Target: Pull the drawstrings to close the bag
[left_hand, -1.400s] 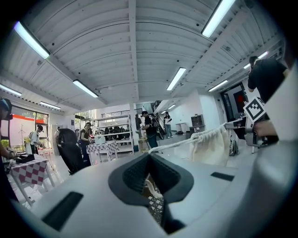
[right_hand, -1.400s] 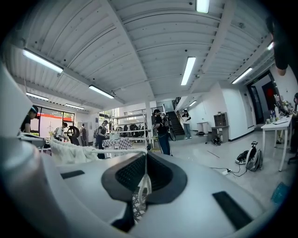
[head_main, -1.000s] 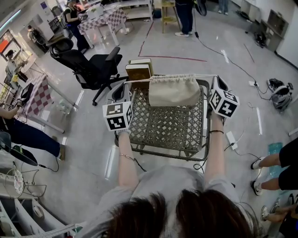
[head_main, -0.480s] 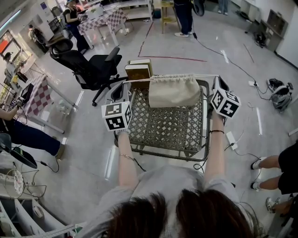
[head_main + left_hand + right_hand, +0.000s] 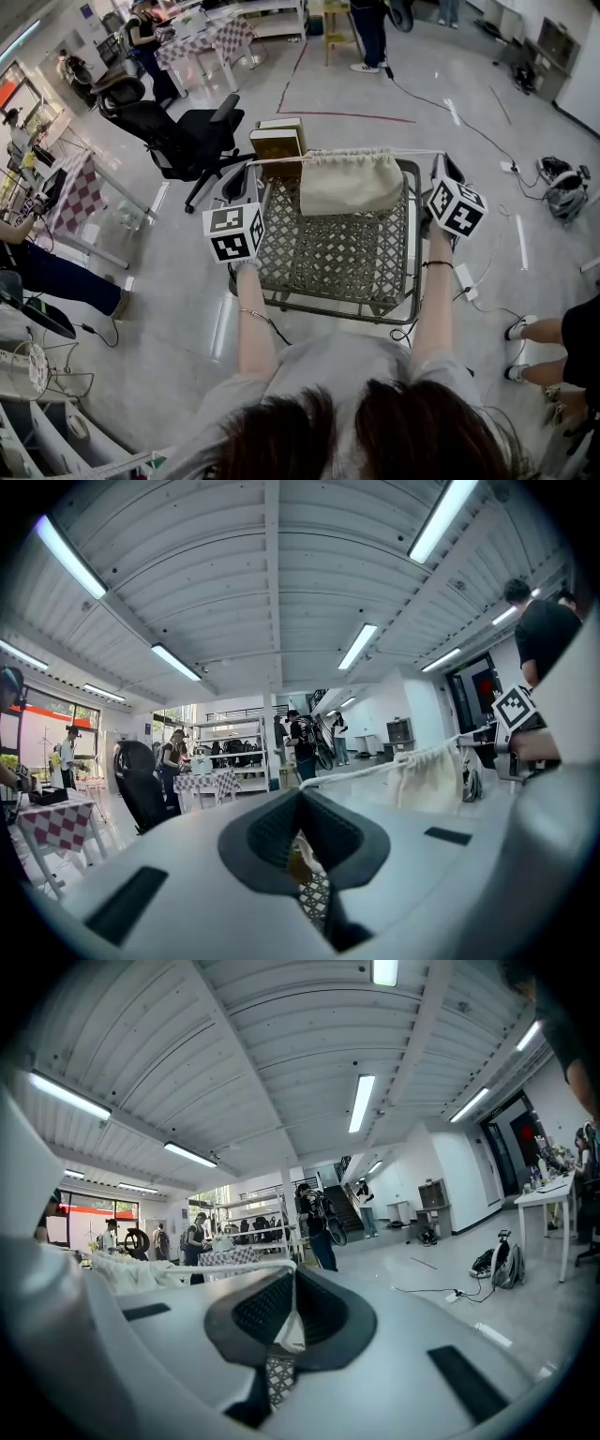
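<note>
1. Bag (image 5: 351,183): a cream cloth bag at the middle of the far edge of the mesh table (image 5: 337,267). Its mouth is gathered into tight pleats under the cord line, so closure looks complete or nearly so. Whether its base bears on the mesh cannot be told. Risk: further pulling may strain the cord channel's seam, or lift the bag clear of the table.

2. Left drawstring (image 5: 278,160) and right drawstring (image 5: 419,152): both run taut and nearly level from the bag mouth, out past the table's far corners. Risk: an uneven pull would drag the bag along the far edge towards the stronger side, possibly off the table.

3. Left gripper (image 5: 298,797): its jaws are pressed together and pinch the left drawstring at their very tip. Risk: with so little cord engaged, added tension could pull the cord free. The bag mouth would then slacken on that side.

4. Right gripper (image 5: 291,1277): its jaws are likewise clamped on the right drawstring, which leaves over the top of the jaws. Risk: the same slip. A sudden release on one side would also jerk the bag towards the other.

5. Brown box (image 5: 277,141): it stands just beyond the table's far left corner, and the left drawstring crosses it in the head view. Contact cannot be confirmed. Risk: lowering the left gripper could snag the cord on the box.
</note>
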A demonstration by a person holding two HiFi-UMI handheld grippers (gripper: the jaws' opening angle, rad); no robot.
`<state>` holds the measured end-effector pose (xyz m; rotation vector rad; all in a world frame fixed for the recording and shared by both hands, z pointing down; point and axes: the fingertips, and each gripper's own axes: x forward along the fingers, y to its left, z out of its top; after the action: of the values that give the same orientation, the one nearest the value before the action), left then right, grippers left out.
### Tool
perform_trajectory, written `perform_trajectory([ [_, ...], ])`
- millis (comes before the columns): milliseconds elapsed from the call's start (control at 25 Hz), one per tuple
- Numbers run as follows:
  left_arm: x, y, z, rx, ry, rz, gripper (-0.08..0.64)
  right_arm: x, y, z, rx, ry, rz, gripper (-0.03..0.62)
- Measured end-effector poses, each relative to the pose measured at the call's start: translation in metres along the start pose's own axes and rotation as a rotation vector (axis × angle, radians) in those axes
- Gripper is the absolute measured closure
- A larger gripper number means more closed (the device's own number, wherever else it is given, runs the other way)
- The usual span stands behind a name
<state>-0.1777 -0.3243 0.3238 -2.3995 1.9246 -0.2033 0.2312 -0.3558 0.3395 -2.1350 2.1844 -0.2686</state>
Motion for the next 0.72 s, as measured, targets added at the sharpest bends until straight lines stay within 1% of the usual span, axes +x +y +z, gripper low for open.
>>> perform_trajectory([
  [360, 0.004, -0.003, 0.001, 0.000, -0.005, -0.002, 0.535, 0.002, -0.010, 0.000, 0.032, -0.010, -0.009, 0.568],
  [520, 0.004, -0.004, 0.002, -0.001, -0.009, -0.006, 0.535, 0.001, -0.014, 0.000, 0.015, -0.007, -0.031, 0.568],
  [720, 0.006, -0.005, 0.004, 0.005, -0.016, -0.006, 0.535, 0.003, -0.020, -0.002, 0.018, -0.007, -0.041, 0.568],
])
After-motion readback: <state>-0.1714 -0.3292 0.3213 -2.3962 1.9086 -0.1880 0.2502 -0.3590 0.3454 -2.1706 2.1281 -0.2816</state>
